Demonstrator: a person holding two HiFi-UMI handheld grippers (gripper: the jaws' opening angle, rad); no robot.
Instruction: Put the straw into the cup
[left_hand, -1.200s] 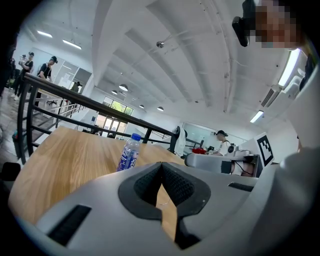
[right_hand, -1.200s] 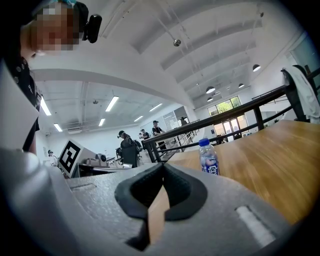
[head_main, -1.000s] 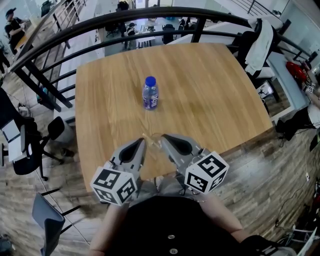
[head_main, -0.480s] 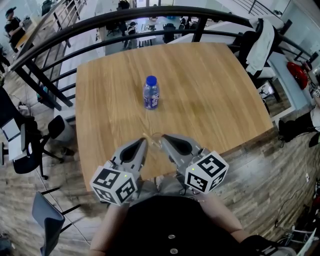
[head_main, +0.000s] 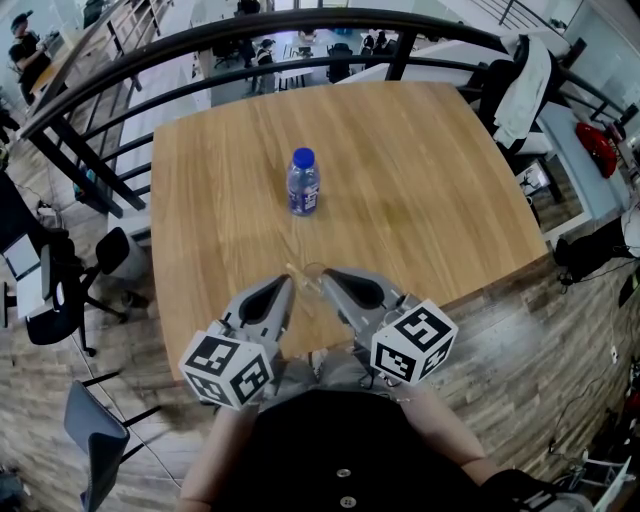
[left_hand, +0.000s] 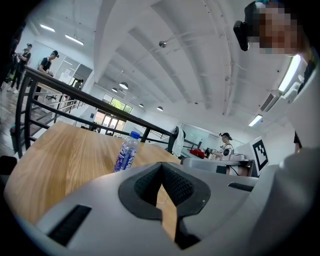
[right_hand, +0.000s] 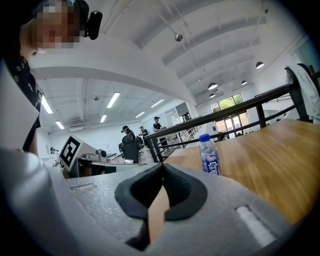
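- Since our left gripper (head_main: 284, 285) and right gripper (head_main: 328, 276) both have jaws pressed together on nothing, we hold no straw and cannot spot one.
- Between their tips, lower centre, sits the clear cup (head_main: 308, 272); a nudge could topple it.

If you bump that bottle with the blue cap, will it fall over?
It probably tips easily: the bottle stands tall and narrow on the smooth table. Lying down, its round body would likely roll. It looks plastic, so probably won't break.
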